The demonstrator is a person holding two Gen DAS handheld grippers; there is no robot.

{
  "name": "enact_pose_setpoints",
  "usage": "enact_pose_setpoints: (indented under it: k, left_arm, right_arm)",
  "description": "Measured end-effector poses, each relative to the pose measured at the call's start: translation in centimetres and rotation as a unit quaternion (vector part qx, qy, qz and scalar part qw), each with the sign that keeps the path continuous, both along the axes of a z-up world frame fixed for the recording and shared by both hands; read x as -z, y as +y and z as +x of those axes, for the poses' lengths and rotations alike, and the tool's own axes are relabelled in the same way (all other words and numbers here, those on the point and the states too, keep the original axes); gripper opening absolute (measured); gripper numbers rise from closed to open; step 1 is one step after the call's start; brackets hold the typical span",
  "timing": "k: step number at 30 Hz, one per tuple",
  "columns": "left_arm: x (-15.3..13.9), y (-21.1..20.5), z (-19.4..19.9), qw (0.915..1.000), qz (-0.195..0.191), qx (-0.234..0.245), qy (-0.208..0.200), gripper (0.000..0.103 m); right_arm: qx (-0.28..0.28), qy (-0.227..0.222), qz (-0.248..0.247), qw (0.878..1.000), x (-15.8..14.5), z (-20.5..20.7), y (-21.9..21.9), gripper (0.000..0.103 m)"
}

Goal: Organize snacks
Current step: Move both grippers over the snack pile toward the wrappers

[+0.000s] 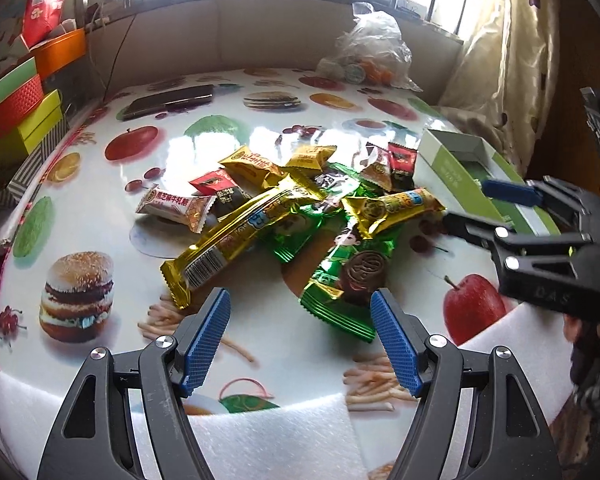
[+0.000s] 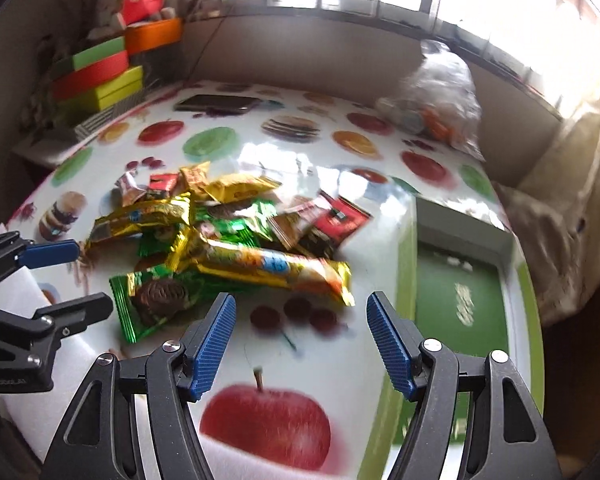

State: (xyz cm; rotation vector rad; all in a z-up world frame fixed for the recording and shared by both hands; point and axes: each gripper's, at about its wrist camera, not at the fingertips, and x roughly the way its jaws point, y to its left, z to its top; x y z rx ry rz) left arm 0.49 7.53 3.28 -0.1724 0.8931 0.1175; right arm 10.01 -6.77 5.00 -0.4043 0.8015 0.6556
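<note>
Blue ribbed pads line your left gripper (image 1: 300, 312), and its fingers are spread wide with nothing between them, hovering over the near edge of the counter (image 1: 100, 208) with its fruit-and-burger print. Just beyond those fingers lies the green cookie packet (image 1: 342, 280), and a long gold wafer bar (image 1: 236, 236) slants to its left. Your right gripper (image 2: 300, 316) also has its fingers spread and empty, above printed cherries, with a second gold bar (image 2: 268, 266) just ahead of them. Both bars belong to the snack pile (image 1: 292, 200) heaped mid-counter, mixed with small red and yellow packets. To the right of the pile sits the open green box (image 2: 460, 276). Farther back, a dark phone (image 1: 168, 102) lies at the left and a clear plastic bag (image 1: 372, 52) at the far right.
</note>
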Motion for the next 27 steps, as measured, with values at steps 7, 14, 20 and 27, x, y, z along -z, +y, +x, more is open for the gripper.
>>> enact_pose_setpoints:
  k: [7, 14, 20, 27]
  left_arm:
    - [0.7, 0.9, 0.6, 1.0000, -0.001, -0.001, 0.010, 0.073]
    - [1.1, 1.3, 1.1, 0.9999, -0.005, -0.004, 0.016, 0.073]
    - [1.4, 1.6, 1.5, 0.9997, -0.007, -0.008, 0.021, 0.073]
    - [1.4, 1.5, 1.7, 0.9998, -0.002, -0.006, 0.020, 0.073]
  right_arm:
    - [-0.070, 0.004, -0.043, 0.997, 1.4, 1.9, 2.7, 0.069]
    - [-0.135, 0.013, -0.087, 0.987, 2.7, 3.1, 4.6, 0.068]
    - [-0.160, 0.027, -0.088, 0.983, 3.2, 3.5, 4.9, 0.054]
    - [-0.158, 0.037, -0.073, 0.984, 3.0, 3.1, 4.5, 0.034]
